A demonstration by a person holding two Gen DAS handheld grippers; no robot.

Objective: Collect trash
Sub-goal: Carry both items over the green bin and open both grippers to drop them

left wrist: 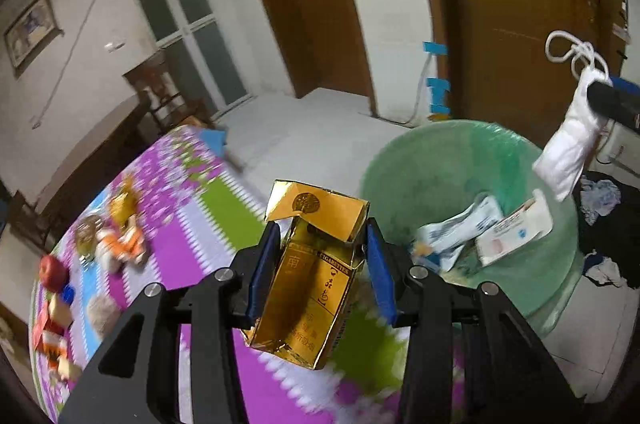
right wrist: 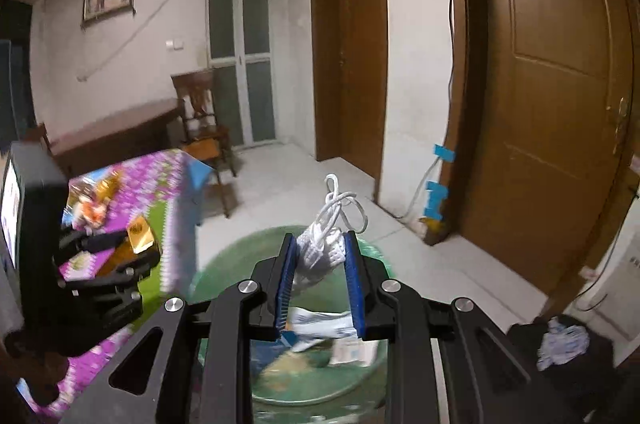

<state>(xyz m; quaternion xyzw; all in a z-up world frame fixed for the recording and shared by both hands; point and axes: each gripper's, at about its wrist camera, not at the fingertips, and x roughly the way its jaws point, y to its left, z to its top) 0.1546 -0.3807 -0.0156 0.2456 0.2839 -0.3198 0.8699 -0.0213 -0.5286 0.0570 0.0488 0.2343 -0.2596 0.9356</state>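
**Bin lies right of the gold pack, directly under the mask**

Trash rides in both grippers. The left gripper [left wrist: 322,256] has its blue pads pressed on the sides of a gold cigarette pack [left wrist: 316,276], flip lid open at the far end, long axis running along the fingers and away from the camera. The pack hangs over the purple-and-green floral tablecloth [left wrist: 180,208], not over the bin. The green-lined trash bin [left wrist: 452,160] sits to its right and slightly ahead, on the floor just beside the table edge, with paper packets [left wrist: 480,228] already lying inside.

The right gripper [right wrist: 320,258] is clamped on a white face mask [right wrist: 322,256], whose ear loops stick up past the fingertips. In the right wrist view the bin [right wrist: 224,260] opens directly below and ahead of these fingers, so this hand is the nearer one and looks ready to let go first.

The left hand probably needs to carry the pack sideways to the right, past the rim, before releasing; dropped now, it would likely land on the table.
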